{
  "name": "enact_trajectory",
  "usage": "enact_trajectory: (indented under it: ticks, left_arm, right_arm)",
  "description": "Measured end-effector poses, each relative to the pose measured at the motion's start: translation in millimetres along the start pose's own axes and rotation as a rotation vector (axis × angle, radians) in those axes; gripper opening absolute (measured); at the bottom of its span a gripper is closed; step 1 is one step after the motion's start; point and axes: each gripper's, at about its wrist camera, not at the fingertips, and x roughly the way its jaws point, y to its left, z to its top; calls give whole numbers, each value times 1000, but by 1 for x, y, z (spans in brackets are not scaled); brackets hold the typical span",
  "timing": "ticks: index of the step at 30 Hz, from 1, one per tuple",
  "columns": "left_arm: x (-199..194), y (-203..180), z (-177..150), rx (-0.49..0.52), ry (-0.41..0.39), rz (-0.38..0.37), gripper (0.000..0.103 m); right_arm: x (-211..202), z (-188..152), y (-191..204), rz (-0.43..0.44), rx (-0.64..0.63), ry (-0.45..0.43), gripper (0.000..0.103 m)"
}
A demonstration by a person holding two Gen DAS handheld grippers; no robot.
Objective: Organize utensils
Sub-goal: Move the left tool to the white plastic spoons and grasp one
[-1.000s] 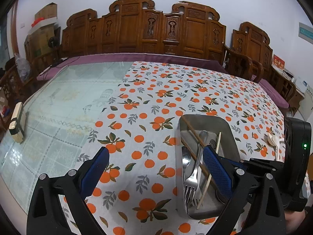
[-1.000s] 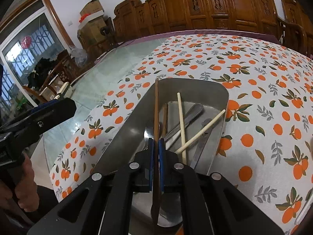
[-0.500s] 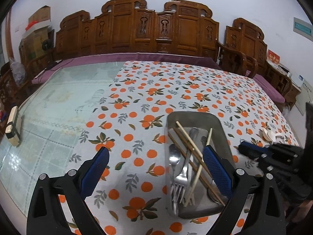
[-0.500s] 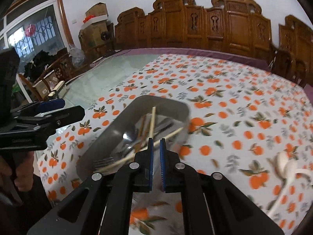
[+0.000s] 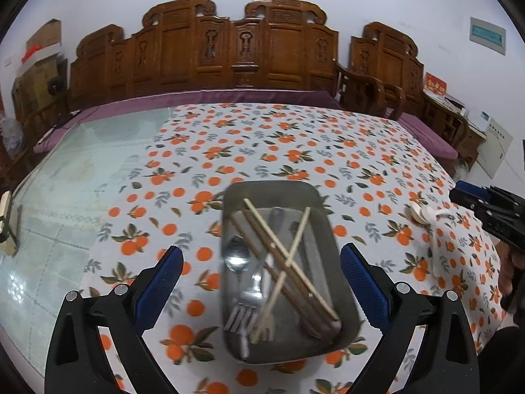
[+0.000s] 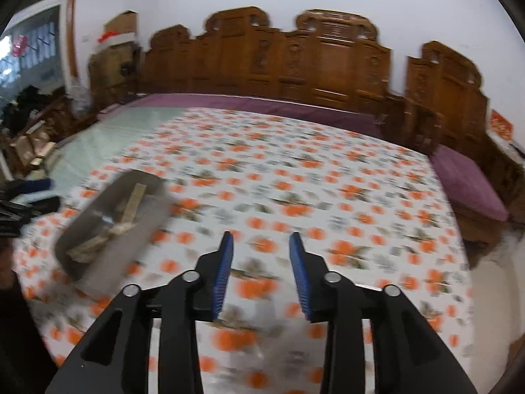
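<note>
On the left of the bench [image 5: 82,197] a pale green glassy surface is showing, smooth and reflective; rightward a white cloth [image 5: 328,151] printed with oranges and leaves is covering the rest. A small cream block [image 5: 6,226] is lying at the far left edge.

The left tool [image 5: 259,282] is hanging above the cloth with its ribbed blue pads spread wide, nothing between them touching either pad. Framed between them, a rounded rectangular metal tray [image 5: 239,193] is resting flat on the cloth, its long axis running away from the camera. Inside it, a shiny spoon [image 5: 234,257] is lying bowl-up at the left, a steel fork [image 5: 246,308] is pointing its tines toward the camera, dark brown chopsticks [image 5: 259,256] are running lengthwise on a slant, and two pale chopsticks [image 5: 279,249] are crossing over them in an X. Right of the tray, well apart, white ceramic spoons [image 5: 423,213] are lying on the cloth, bowls away from the camera.

At the far right the right tool [image 6: 261,239] is showing, black with blue tips. In its own blurred view its jaws have just been opening and are standing parted over bare cloth, gripping nothing, with the tray [image 6: 124,229] off to the left.
</note>
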Motion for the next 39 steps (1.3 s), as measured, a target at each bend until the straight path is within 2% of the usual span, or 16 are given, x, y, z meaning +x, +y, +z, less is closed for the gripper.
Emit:
enact_trajectory:
  ticks: [4,9,14,22,31,34,39]
  left_arm:
    - [-1,-21,0,28,-2,-15,93]
    - [2,-50,0,59,11,-44,93]
    - [18,-83,-5,77,56,-82,93]
    - [54,-154,-14,189,118,-137,93]
    - [97,-223,-15,268,166,-200,92]
    - [111,-244,-14,292,179,-217,85]
    - [128,-265,-13,320,199,-232,59]
  right_arm:
    - [13,-19,-40,-43,47,22,40]
    - [30,-40,-68,-30,55,73,40]
    - [31,-46,-85,-32,97,78,40]
    - [31,-54,-111,-20,171,84,40]
    - [33,-56,-119,-6,223,93,40]
    - [32,-57,-120,-13,220,93,39]
    - [33,-56,-126,5,252,86,40]
